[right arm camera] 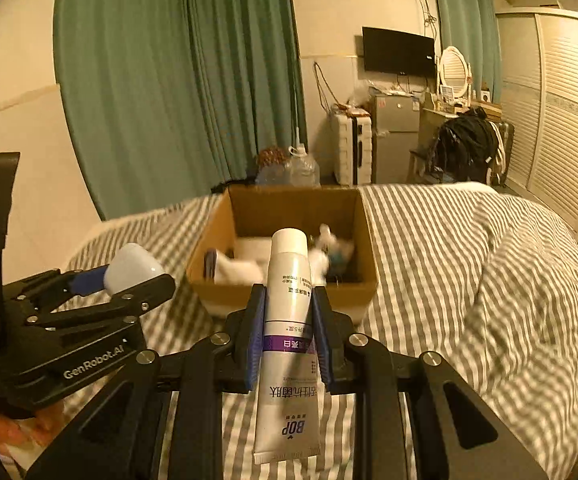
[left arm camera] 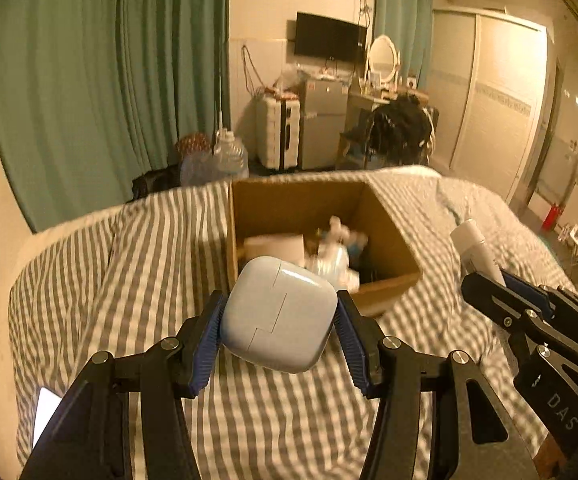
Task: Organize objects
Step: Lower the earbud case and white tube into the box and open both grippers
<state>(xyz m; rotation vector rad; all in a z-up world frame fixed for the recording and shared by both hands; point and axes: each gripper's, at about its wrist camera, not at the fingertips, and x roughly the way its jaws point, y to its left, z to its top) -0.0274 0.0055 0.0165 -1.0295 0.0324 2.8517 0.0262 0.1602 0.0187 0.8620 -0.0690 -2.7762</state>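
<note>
Two tongs, left (left arm camera: 279, 320) clamping a white case (left arm camera: 280, 314), right (right arm camera: 289, 320) clamping a tube (right arm camera: 289, 344), face the half-filled cardboard box (right arm camera: 363, 240).

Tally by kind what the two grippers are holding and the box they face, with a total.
White earbud-style case, in the left gripper: 1
White BOP tube, in the right gripper: 1
Open cardboard box on the striped bedding: 1
Total: 3

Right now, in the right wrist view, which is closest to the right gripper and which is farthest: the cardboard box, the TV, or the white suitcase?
From the right gripper:
1. Cardboard box, just ahead on the striped bed.
2. White suitcase, on the floor past the bed.
3. TV, high on the far wall.
</note>
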